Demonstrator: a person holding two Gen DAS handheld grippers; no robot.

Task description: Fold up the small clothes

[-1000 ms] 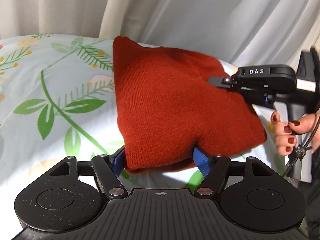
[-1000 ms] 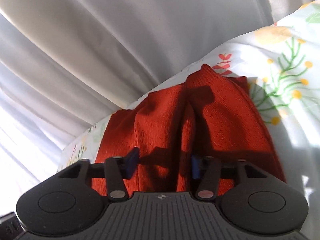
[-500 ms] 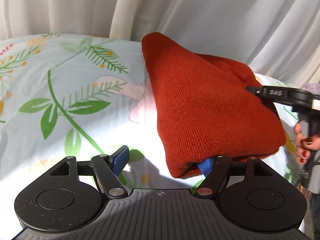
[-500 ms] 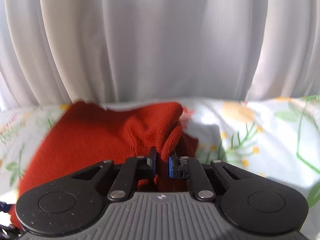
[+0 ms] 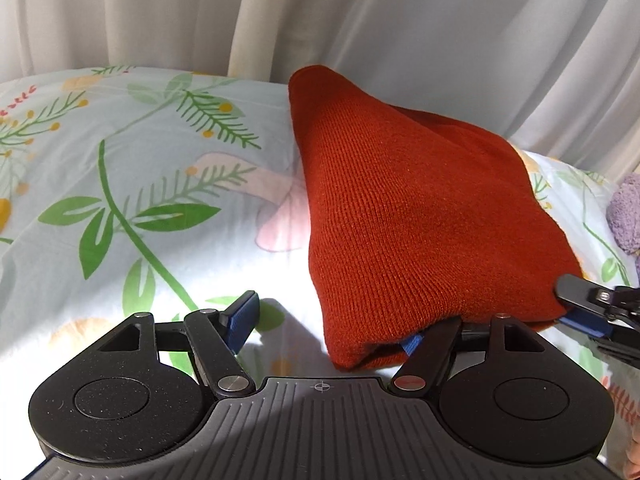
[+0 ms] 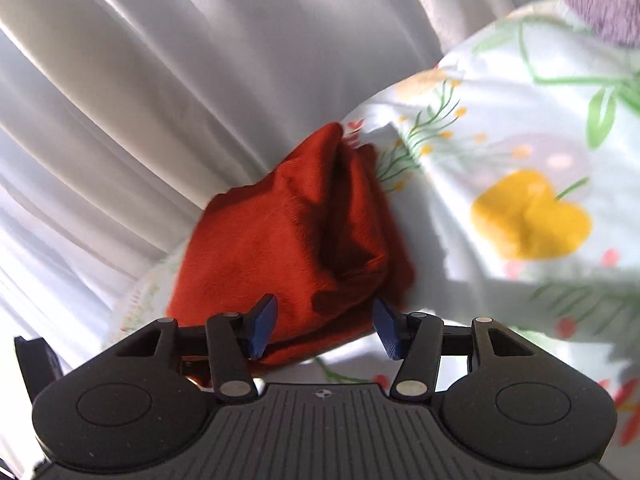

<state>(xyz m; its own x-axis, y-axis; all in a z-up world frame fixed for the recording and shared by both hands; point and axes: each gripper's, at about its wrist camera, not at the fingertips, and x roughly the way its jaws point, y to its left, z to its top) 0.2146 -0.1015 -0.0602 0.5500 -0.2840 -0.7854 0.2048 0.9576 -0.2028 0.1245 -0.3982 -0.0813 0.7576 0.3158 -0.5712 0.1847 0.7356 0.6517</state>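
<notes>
Your left tool (image 5: 326,328) is spread wide: its left blue pad (image 5: 240,322) sits bare over the floral bedsheet (image 5: 120,184), and its right pad is tucked under the near edge of the rust-red knit garment (image 5: 420,216), pinching nothing. A second ago that same tool had both pads around the near hem, so you have let the fabric go and slid off to the side.

Your right tool (image 6: 324,330) is also wide now, its two blue pads standing apart on either side of the garment's near corner (image 6: 304,248) without closing on it. Half a second ago it was drawn narrow on a raised fold of the knit; that fold has since been dropped. In the left wrist view the tip of that right tool (image 5: 588,312) shows just beside the garment's right corner.

The garment lies on the bed as a doubled, roughly triangular bundle, its far point toward the white curtain (image 5: 400,20). From the right wrist view the layers look loose, with a dark crease gaping along the middle. A lilac fuzzy item (image 6: 600,0) waits farther off on the sheet.

With both grips released, this fold looks set down. You probably need either one more fold to make it compact or a pat to flatten that open crease; the soft knit may spring back if left as it is.
</notes>
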